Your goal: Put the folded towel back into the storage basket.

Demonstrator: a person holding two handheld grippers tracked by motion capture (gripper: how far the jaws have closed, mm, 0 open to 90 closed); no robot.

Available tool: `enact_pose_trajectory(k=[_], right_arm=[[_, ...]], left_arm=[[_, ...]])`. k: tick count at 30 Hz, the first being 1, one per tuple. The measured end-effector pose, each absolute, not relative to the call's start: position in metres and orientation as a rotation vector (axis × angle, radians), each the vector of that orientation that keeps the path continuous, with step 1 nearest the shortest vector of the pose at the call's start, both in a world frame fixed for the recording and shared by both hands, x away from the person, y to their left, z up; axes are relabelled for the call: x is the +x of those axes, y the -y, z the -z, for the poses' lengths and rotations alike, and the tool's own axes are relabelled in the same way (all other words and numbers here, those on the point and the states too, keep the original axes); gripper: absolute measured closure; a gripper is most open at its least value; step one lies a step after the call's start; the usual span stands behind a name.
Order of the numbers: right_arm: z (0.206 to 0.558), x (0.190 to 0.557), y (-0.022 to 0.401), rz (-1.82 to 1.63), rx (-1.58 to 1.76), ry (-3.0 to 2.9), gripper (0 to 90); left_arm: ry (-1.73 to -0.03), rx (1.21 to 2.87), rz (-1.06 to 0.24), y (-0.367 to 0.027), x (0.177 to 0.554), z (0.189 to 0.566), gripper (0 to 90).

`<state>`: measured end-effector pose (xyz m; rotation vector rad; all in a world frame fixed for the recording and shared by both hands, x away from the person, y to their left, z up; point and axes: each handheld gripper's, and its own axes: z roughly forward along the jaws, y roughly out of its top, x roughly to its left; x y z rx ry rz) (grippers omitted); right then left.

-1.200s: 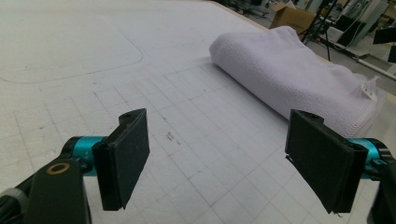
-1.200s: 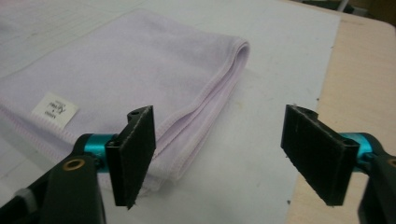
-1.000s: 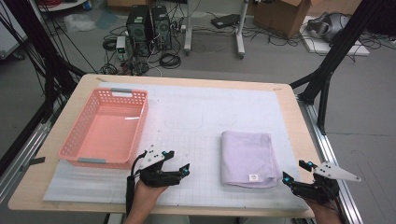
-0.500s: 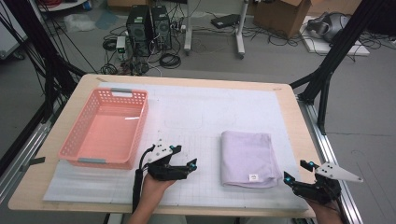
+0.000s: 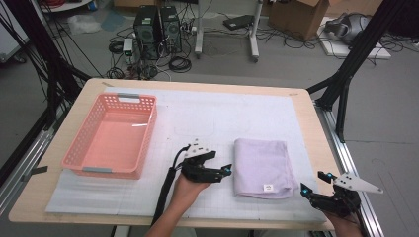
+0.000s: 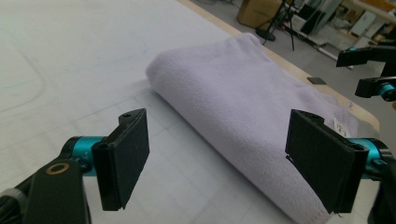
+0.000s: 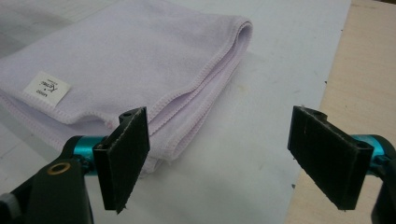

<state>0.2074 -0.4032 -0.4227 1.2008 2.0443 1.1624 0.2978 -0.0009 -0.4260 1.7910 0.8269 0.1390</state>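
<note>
Folded lilac towel [image 5: 262,168] lies flat on the white mat [image 5: 217,118] covering the surface [image 5: 316,128], right of centre, near the front edge; small white label [image 5: 268,187] on its near end. Left tongs [image 5: 225,171] sit low over the mat just left of the towel, pointing toward its left folded edge; jaws spread wide, nothing between them, not touching the cloth as far as the high view shows. In the left gripper view those tongs [image 6: 224,163] frame the towel's [image 6: 243,102] rounded fold, one jaw over bare mat, the other over the towel; right tongs visible far off at the upper right. Right tongs [image 5: 312,185] hover at the front right corner of the surface, just off the towel's near right corner, jaws also wide apart and empty. Right gripper view: tongs [image 7: 229,158] bracket the towel's [image 7: 130,60] stacked hemmed layers at its corner, label [image 7: 46,87] at left, one jaw in front of the cloth edge, other over mat beside bare wood. Pink plastic basket [image 5: 94,168] stands at left, well apart from the towel, empty apart from something thin and pale lying inside, too small to tell.
</note>
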Motion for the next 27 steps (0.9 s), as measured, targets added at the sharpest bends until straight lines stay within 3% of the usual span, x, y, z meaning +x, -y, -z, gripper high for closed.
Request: enact_pose_trajectory(k=[13,15,20,27], right_arm=[[0.424,0.207,0.399,-1.161,1.184,-2.061,20.0],[0.423,0.207,0.399,-1.162,1.189,-2.060,20.0],[0.424,0.207,0.398,-1.155,1.180,-2.065,20.0],[0.423,0.207,0.396,-1.156,1.175,-2.068,20.0]], left_arm=[[-0.943,1.883,-0.020,0.051,0.317,0.448,31.8],[-0.944,1.890,0.020,0.054,0.317,0.450,38.6],[-0.934,1.895,0.054,0.052,0.317,0.450,71.6],[-0.914,1.881,0.060,0.021,0.316,0.445,76.8]])
